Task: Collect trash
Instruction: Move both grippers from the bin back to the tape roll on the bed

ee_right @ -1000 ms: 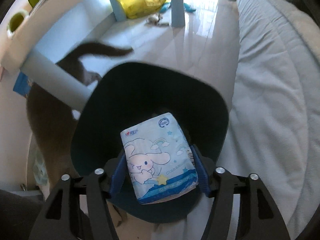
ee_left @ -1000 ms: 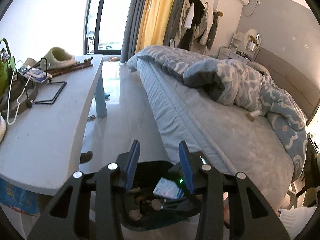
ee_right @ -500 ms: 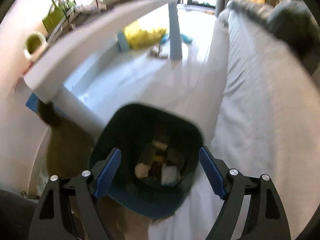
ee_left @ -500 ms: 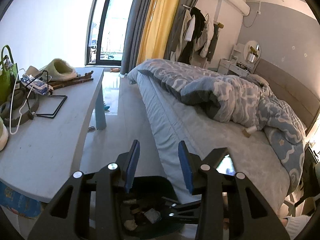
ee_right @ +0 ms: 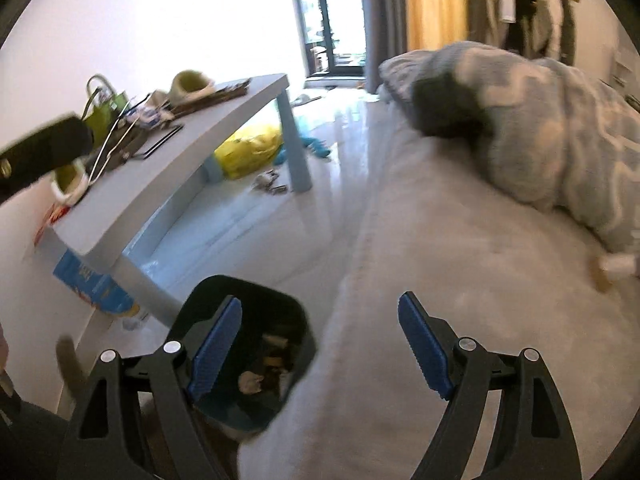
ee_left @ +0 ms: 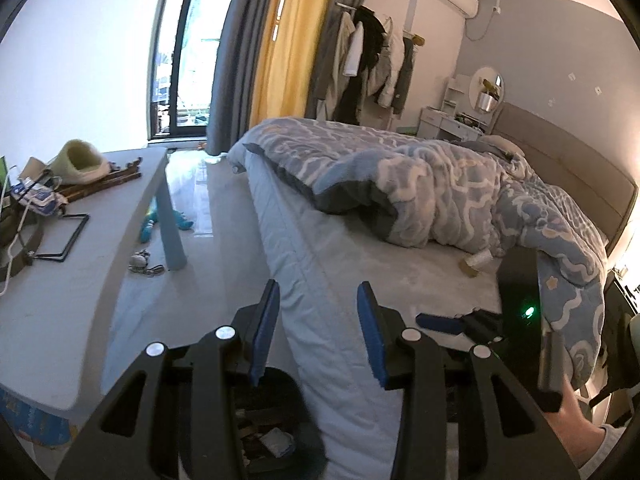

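Observation:
A dark teal trash bin (ee_right: 256,308) stands on the floor between the bed and the table, with several pieces of trash inside, and shows low in the left wrist view (ee_left: 280,384). My right gripper (ee_right: 320,344) is open and empty, above the bin's right rim and the bed edge. My left gripper (ee_left: 318,332) is open and empty over the mattress edge. A small white and tan bottle (ee_left: 476,262) lies on the bed by the duvet; it also shows blurred in the right wrist view (ee_right: 616,266).
The bed (ee_left: 360,264) with a blue patterned duvet (ee_left: 440,184) fills the right. A grey table (ee_left: 60,300) on the left holds a slipper (ee_left: 82,160), cables and a green bag (ee_right: 100,114). A yellow bag (ee_right: 248,150) and small toys lie on the floor.
The right gripper opened and dropped the cartoon tissue pack into the bin, then rose and swung up toward the bed. The left gripper also lifted, so the bin sits lower in view.

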`<state>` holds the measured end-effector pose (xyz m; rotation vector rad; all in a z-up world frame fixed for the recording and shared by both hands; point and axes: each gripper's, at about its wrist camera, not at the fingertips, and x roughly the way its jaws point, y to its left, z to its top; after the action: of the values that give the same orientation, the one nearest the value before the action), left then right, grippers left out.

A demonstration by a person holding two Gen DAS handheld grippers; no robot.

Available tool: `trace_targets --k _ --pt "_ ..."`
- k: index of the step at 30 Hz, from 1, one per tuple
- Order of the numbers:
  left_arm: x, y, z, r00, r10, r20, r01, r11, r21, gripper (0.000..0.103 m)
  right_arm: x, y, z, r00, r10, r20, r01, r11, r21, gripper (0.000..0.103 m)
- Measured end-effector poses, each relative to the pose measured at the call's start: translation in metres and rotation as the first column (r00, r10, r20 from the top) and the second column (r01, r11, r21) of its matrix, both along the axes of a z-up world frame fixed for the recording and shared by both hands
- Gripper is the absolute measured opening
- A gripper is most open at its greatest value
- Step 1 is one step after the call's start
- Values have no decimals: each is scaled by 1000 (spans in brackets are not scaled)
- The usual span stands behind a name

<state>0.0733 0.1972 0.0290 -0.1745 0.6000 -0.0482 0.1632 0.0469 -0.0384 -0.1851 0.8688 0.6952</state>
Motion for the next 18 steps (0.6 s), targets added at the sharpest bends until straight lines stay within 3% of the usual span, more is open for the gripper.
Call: trace_targets --k 18 --pt "48 -81 -5 998 -65 -16 65 998 -9 65 30 -122 22 981 -183 70 181 983 35 82"
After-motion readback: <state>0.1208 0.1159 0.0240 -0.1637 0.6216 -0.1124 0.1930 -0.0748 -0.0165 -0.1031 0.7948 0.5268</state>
